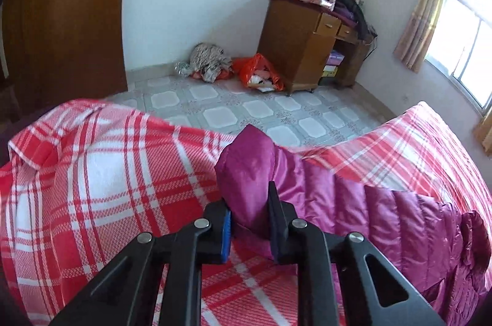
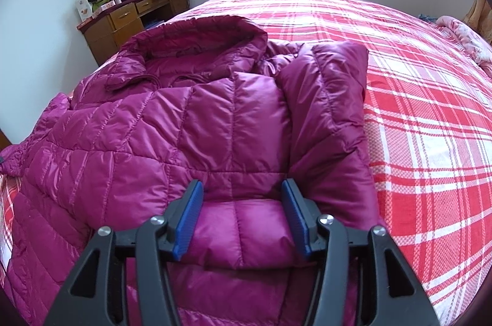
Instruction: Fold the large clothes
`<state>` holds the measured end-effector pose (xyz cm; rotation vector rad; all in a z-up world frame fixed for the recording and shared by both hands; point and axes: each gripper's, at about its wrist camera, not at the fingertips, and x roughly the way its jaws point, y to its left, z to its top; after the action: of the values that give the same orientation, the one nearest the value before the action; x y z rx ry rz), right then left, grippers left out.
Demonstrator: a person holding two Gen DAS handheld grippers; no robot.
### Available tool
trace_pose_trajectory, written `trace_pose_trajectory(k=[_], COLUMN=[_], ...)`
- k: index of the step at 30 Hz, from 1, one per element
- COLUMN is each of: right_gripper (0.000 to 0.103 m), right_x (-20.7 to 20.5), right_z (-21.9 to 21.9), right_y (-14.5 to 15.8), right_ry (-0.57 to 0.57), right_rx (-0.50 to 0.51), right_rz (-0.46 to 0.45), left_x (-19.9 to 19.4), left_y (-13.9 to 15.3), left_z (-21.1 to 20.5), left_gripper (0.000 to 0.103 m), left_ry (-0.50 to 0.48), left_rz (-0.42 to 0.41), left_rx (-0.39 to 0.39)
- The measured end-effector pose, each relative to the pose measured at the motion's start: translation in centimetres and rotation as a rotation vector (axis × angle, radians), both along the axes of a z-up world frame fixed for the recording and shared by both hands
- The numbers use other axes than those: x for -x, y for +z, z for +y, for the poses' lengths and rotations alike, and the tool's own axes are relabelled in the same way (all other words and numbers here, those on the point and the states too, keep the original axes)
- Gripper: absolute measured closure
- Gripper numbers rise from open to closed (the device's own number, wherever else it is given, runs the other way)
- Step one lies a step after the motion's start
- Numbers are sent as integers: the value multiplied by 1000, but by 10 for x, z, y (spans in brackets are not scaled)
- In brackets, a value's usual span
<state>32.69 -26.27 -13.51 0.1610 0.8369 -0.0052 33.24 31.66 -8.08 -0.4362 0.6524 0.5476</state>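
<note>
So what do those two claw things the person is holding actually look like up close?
Both look alike. The left gripper and right gripper are matte black plastic frames with triangular cut-outs and round silver pivot bolts. Each ends in two flat fingers faced with textured blue pads. No cables, markings or sleeves show in either view.

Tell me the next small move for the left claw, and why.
Probably carry the left claw across toward the jacket's middle and lay the pinched sleeve end on it. The left claw is shut on that end, lifted off the plaid bedspread; the other sleeve already lies folded in, and the right claw is open.
</note>
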Motion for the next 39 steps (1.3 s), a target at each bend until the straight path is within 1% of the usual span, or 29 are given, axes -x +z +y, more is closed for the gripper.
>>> trace_pose_trajectory(k=[1,6,9,12,16,18,21,26,31,33,37,39], right_gripper=[47,47,47,47,47,47,47,46,46,46,46,45], right_x=[0,0,0,0,1,3,2,-1,1,1,1,2], right_z=[0,0,0,1,3,3,2,6,1,1,0,0], right_y=[0,0,0,0,1,3,3,3,2,2,2,2], right_ry=[0,1,1,1,-20,-44,-45,-41,-45,-45,-44,-44], right_rx=[2,1,2,12,45,56,49,82,41,38,35,31], right_rz=[0,-1,0,0,-2,-9,-9,-1,-15,-16,-16,-18], left_x=[0,2,3,4,8,9,10,13,20,21,28,31], left_y=[7,37,49,54,58,59,56,63,86,93,93,87], left_z=[-6,-36,-52,-62,-85,-93,-100,-130,-186,-212,-265,-288], left_gripper=[84,85,85,87,88,88,89,92,93,93,93,93], left_ry=[-15,-91,-131,-153,-210,-233,-252,-308,-439,-509,-652,-719], left_rz=[-13,-89,-124,-137,-151,-160,-163,-190,-271,-299,-329,-323], left_rx=[-22,-74,-87,-87,-142,-142,-119,-150,-198,-198,-194,-186])
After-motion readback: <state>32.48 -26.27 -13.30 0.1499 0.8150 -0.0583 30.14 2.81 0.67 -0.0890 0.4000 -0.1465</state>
